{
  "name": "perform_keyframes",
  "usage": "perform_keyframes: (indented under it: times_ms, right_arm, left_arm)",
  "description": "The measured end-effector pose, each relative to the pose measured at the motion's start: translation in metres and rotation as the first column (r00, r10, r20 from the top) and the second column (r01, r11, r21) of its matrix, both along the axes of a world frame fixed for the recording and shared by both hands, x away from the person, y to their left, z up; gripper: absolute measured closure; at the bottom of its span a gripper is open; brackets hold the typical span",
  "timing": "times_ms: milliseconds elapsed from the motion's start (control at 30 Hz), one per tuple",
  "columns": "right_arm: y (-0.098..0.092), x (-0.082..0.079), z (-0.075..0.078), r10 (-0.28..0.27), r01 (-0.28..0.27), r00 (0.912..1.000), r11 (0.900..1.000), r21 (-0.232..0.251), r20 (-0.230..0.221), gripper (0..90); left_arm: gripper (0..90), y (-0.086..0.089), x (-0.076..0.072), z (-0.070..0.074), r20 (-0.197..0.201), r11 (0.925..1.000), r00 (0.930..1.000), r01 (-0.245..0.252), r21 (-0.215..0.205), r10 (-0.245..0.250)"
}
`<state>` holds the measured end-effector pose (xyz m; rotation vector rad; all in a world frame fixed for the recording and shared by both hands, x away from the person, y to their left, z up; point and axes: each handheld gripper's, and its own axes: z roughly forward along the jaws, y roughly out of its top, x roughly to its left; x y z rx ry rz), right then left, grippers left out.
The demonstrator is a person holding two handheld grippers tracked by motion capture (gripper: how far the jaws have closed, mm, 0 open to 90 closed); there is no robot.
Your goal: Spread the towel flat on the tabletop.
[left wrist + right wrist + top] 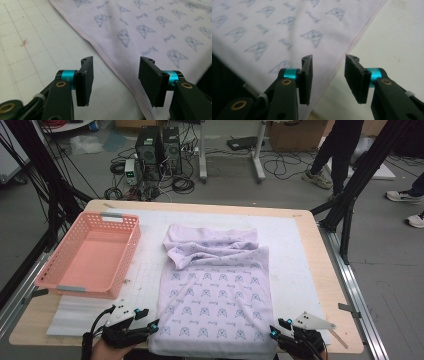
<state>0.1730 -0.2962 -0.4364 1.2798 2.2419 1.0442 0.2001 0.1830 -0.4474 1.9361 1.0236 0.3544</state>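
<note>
At the near edge of the table (320,285), the left gripper (154,324) is hovering at the near left corner of the folded cloth (217,295), its jaws standing apart with nothing between them; the cloth's hem is lying just below and beyond them. The right gripper (274,331) is sitting at the near right corner, jaws likewise parted and gripping nothing, the cloth's edge running under the gap. The pale patterned cloth is lying flat on the white mat (295,250) in the middle of the table, bunched at its far end. Farther left, a pink basket (127,247) is resting well apart from the cloth.
</note>
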Motion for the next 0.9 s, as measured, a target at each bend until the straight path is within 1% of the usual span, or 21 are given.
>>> perform_keyframes:
  times_ms: [33, 67, 100, 133, 167, 200, 233, 267, 300, 333, 367, 400, 433, 467, 533, 600, 667, 767, 833, 867, 900]
  right_arm:
    - [0.001, 0.005, -0.001, -0.009, 0.009, 0.9999, 1.0, -0.01, 0.009, 59.5]
    - [0.003, 0.008, -0.002, -0.015, 0.015, 0.9998, 1.0, -0.015, 0.009, 60.3]
    - [0.004, 0.012, -0.003, -0.011, 0.011, 0.9999, 1.0, -0.015, 0.008, 62.0]
    - [0.006, 0.015, -0.003, -0.012, 0.012, 0.9999, 1.0, -0.021, 0.007, 64.5]
    - [0.007, 0.018, -0.005, -0.01, 0.01, 0.9999, 1.0, -0.024, -0.001, 66.4]
    - [0.008, 0.021, -0.007, -0.005, 0.004, 0.9999, 0.999, -0.032, -0.013, 71.8]
    - [0.008, 0.022, -0.009, -0.002, 0.001, 0.9999, 1.0, -0.027, -0.017, 74.6]
    - [0.007, 0.023, -0.009, -0.001, 0.001, 0.9997, 1.0, -0.004, -0.023, 77.7]
    - [0.005, 0.023, -0.01, 0.002, -0.001, 0.9995, 1.0, 0.013, -0.03, 83.1]
    - [0.005, 0.022, -0.01, 0.013, -0.012, 0.9993, 1.0, 0.024, -0.034, 85.6]
    - [0.005, 0.022, -0.01, 0.018, -0.017, 0.9995, 1.0, 0.019, -0.027, 86.5]
    - [0.005, 0.021, -0.01, 0.022, -0.022, 0.9995, 1.0, 0.006, -0.021, 87.1]
    - [0.005, 0.02, -0.009, 0.025, -0.025, 0.9995, 1.0, 0.001, -0.02, 87.6]
    - [0.005, 0.019, -0.009, 0.025, -0.025, 0.9995, 1.0, -0.005, -0.021, 87.7]
    - [0.001, 0.017, -0.008, 0.029, -0.029, 0.9993, 1.0, -0.006, -0.025, 87.8]
    - [-0.004, 0.013, -0.008, 0.032, -0.031, 0.9989, 0.999, 0.006, -0.034, 87.8]
    - [-0.008, 0.009, -0.007, 0.038, -0.037, 0.9986, 0.999, 0.022, -0.036, 87.8]
    - [-0.011, 0.002, -0.004, 0.054, -0.053, 0.998, 0.998, 0.027, -0.033, 87.8]
    - [-0.012, -0.003, -0.001, 0.066, -0.065, 0.9971, 0.998, 0.023, -0.039, 87.9]
    - [-0.013, -0.006, 0.0, 0.08, -0.079, 0.9958, 0.997, 0.025, -0.044, 87.9]
    - [-0.014, -0.009, 0.002, 0.087, -0.086, 0.9945, 0.996, 0.022, -0.059, 87.9]
  left_arm:
    - [46.5, -0.002, 0.004, -0.001, 0.0, 0.9999, 1.0, -0.002, -0.01, 0.002]
    - [47.1, -0.005, 0.008, -0.003, -0.001, 1.0, 1.0, 0.0, 0.002, 0.0]
    - [47.9, -0.007, 0.011, -0.004, -0.009, 1.0, 1.0, 0.002, 0.006, -0.002]
    - [50.0, -0.009, 0.013, -0.006, -0.012, 0.9999, 0.9998, 0.015, 0.008, -0.015]
    - [52.9, -0.011, 0.013, -0.007, 0.008, 0.9995, 0.9997, 0.022, 0.021, -0.022]
    - [56.5, -0.012, 0.013, -0.007, 0.017, 0.9992, 0.9996, 0.024, 0.033, -0.025]
    - [61.8, -0.011, 0.012, -0.007, 0.027, 0.9983, 0.9991, 0.031, 0.049, -0.032]
    - [68.8, -0.011, 0.011, -0.008, 0.033, 0.9983, 0.9988, 0.033, 0.047, -0.035]
    - [75.5, -0.009, 0.01, -0.009, 0.034, 0.9984, 0.9985, 0.04, 0.039, -0.041]
    - [82.5, -0.008, 0.01, -0.009, 0.034, 0.9983, 0.9982, 0.048, 0.034, -0.049]
    - [85.4, -0.008, 0.009, -0.009, 0.027, 0.9985, 0.9985, 0.046, 0.031, -0.047]
    - [86.3, -0.008, 0.009, -0.008, 0.015, 0.999, 0.9992, 0.037, 0.025, -0.037]
    - [86.8, -0.007, 0.009, -0.007, 0.007, 0.999, 0.9994, 0.034, 0.031, -0.034]
    - [86.9, -0.007, 0.008, -0.006, 0.005, 0.9991, 0.9995, 0.03, 0.031, -0.03]
    - [87.1, -0.001, 0.005, -0.005, -0.001, 0.9991, 0.9996, 0.03, 0.031, -0.03]
    - [87.1, 0.005, 0.002, -0.003, -0.001, 0.9995, 0.9996, 0.027, 0.016, -0.027]
    - [87.2, 0.008, 0.0, 0.0, 0.002, 0.9993, 0.9993, 0.037, 0.007, -0.037]
    - [87.2, 0.008, -0.005, 0.004, -0.003, 0.9984, 0.9984, 0.057, -0.003, -0.057]
    - [87.2, 0.008, -0.009, 0.006, -0.021, 0.997, 0.9968, 0.078, -0.006, -0.078]
    - [87.2, 0.009, -0.012, 0.006, -0.029, 0.996, 0.9955, 0.09, -0.001, -0.09]
    - [87.2, 0.01, -0.015, 0.006, -0.034, 0.994, 0.9935, 0.109, 0.006, -0.109]
